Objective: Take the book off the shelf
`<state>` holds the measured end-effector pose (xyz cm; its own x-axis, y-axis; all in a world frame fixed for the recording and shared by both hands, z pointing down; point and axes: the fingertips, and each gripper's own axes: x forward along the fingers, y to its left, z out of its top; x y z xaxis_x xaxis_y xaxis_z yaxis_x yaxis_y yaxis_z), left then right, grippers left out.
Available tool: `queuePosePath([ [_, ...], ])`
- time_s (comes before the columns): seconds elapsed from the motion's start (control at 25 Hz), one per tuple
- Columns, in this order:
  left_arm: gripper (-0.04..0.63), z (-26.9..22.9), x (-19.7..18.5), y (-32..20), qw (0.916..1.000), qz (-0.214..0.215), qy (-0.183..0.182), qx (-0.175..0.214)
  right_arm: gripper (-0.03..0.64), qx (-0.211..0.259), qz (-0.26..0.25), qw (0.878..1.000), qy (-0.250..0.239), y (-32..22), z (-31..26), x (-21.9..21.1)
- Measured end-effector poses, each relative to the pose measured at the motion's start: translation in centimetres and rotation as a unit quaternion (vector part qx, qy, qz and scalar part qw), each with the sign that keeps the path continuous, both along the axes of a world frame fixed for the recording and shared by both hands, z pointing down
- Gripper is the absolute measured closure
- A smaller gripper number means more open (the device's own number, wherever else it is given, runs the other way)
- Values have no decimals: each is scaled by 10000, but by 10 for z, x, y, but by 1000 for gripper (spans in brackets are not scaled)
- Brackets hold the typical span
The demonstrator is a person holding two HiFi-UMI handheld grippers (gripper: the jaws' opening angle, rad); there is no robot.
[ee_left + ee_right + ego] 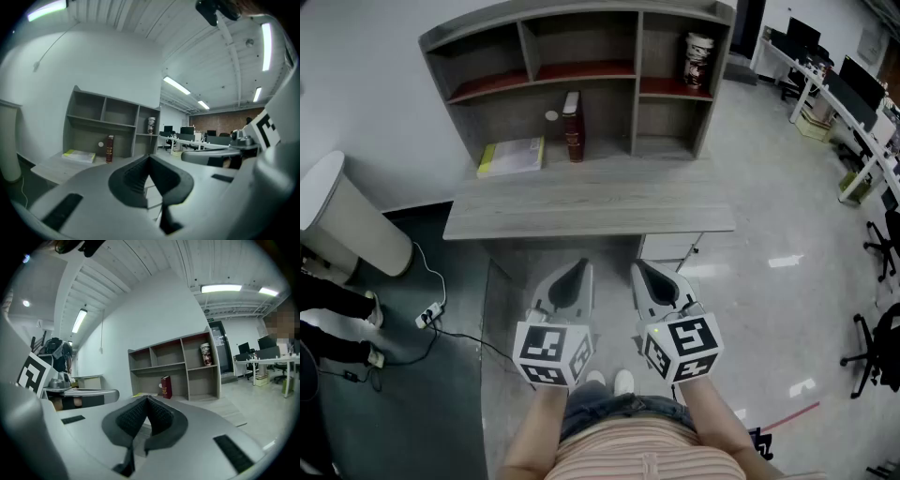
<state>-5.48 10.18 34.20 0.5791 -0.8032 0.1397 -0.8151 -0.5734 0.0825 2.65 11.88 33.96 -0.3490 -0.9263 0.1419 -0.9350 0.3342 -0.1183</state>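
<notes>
A dark red book [573, 127] stands upright in the lower middle bay of the grey shelf unit [525, 47] on the desk [581, 211]. It also shows in the left gripper view, the book [109, 148], and in the right gripper view, the book [166, 387]. My left gripper [578, 272] and right gripper [643, 270] hang side by side in front of the desk, well short of the book. Both are shut with nothing between their pads, as the left gripper [150, 159] and right gripper [147, 399] show close up.
A yellow-green book [512, 156] lies flat left of the red one. A jar [698, 60] stands in the upper right bay. A white bin [347, 220], a power strip [429, 316] with cables and a person's legs [333, 323] are at the left. Office desks [844, 94] and chairs [886, 244] are at the right.
</notes>
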Motion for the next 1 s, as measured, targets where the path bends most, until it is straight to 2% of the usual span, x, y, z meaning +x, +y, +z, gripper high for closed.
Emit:
queuePosePath([
  [0.2,584,-4,-8,-6,9999,-63,-33,103,609,44,27,9999,-104,-3,-1,1],
  [0.4,584,6,-10,0,9999,-87,67,-107,609,-30,66,9999,-144,1,1,6],
  [1.0,584,2,13,-4,10000,-73,-18,-48,609,237,524,9980,-272,-2,-18,53],
])
